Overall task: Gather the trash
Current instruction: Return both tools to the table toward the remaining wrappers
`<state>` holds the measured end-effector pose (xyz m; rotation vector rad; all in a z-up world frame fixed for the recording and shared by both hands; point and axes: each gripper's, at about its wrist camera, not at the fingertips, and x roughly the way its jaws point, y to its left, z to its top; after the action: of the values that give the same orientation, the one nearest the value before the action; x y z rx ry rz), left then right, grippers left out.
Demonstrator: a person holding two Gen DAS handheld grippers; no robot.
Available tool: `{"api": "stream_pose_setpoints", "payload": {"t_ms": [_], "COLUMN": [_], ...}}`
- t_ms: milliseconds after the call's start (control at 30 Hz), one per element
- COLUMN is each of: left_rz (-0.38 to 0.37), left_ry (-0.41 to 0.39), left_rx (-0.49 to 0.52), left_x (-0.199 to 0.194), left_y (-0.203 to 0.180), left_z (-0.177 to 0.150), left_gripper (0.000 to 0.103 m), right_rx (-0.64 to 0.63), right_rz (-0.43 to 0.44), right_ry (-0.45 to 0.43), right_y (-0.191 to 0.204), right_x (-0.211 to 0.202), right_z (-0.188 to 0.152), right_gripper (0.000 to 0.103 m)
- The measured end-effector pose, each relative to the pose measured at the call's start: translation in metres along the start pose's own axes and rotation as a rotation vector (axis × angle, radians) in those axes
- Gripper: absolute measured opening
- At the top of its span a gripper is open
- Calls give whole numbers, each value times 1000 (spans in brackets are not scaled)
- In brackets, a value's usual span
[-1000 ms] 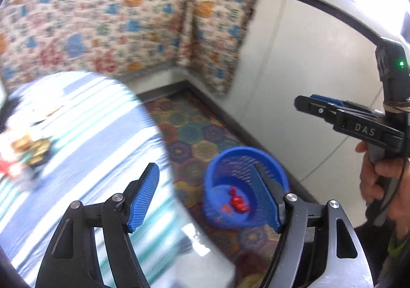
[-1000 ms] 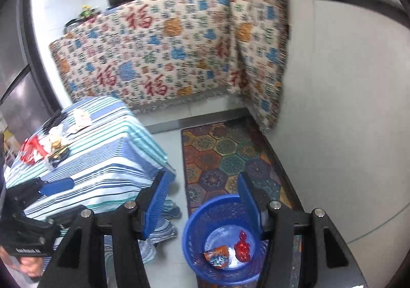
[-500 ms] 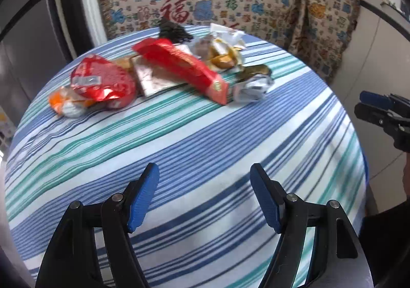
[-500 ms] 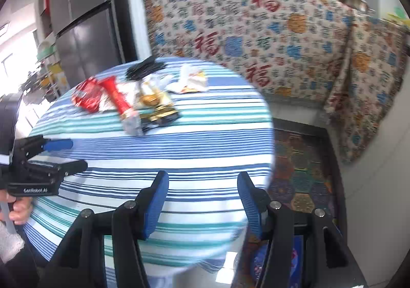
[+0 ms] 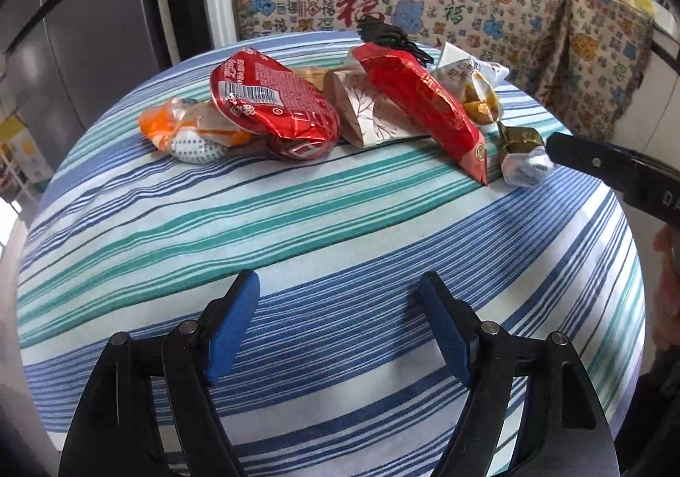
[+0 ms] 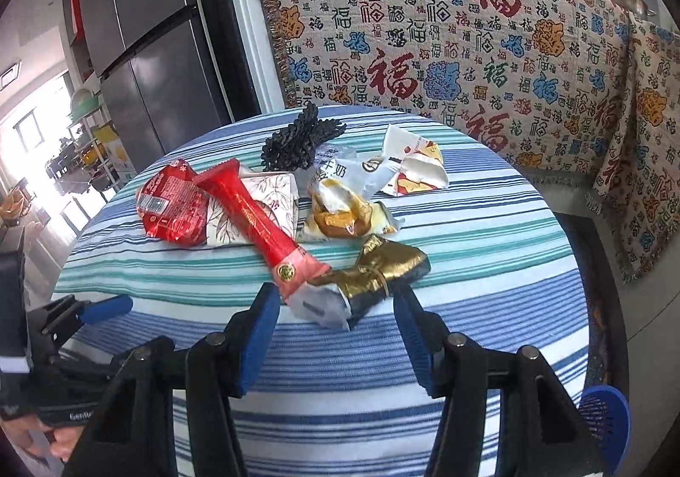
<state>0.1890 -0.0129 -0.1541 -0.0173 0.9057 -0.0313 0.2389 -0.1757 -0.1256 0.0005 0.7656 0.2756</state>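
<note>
The right gripper (image 6: pixel 335 313) is spread wide, a crumpled gold-and-white wrapper (image 6: pixel 361 286) lying between its fingertips on the striped tablecloth (image 6: pixel 467 264). The left gripper (image 5: pixel 340 303), also wide and empty, hovers well short of the red wrapper (image 5: pixel 425 103)

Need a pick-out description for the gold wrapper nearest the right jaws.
On the round blue-and-green striped tablecloth, find the trash pile. The crumpled gold foil wrapper lies at its near edge, beside the long red packet's pink end, just ahead of the open right gripper. It's the only metallic gold piece.
</note>
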Motion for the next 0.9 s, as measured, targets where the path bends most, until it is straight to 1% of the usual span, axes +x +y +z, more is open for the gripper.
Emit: {"api": "stream_pose_setpoints", "payload": {"t_ms": [100,167,233,300,367,400,467,533,633,700,767,833,900], "left_rz": [5,27,48,70,87,79,46,51,84,136,190,198,152], "left_ry": [3,10,15,22,29,33,38,13,-45,-78,-95,-78,-27], "left_rx": [-4,5,0,-32,-86,-119,-161,-192,-270,-328,-378,-421,-441], "left_x": [-1,-1,-3,-4,-3,-2,-1,-4,-8,-5,7,25,50], "left_y": [3,8,22,44,66,78,95,112,142,160,180,197,209], "left_z": [-1,-2,-4,-4,0,4,13,27,55,74,91,102,110], "left_gripper": [82,83,85,86,86,86,86,86,86,86,86,86,86], "right_rx": [-3,7,0,-9,-20,-28,-40,-55,-77,-86,-94,-103,-116], "right_rz": [-38,-62,-113,-145,-161,-162,-156,-144,-135,-129,-125,-123,-127], "right_ry": [67,96,107,108,107,108,115,129,138,137,137,141,143], "right_y": [-1,-8,-18,-28,-35,-37,-36,-32,-26,-22,-19,-17,-15], "right_x": [21,24,19,9,1,-2,-5,-3,-1,1,2,4,5], "right_z": [-2,-6,-9,-11,-14,-16,-20,-25,-29,-31,-34,-36,-38], "right_gripper": [57,57,57,57,57,57,57,57,57,57,57,57,57]}}
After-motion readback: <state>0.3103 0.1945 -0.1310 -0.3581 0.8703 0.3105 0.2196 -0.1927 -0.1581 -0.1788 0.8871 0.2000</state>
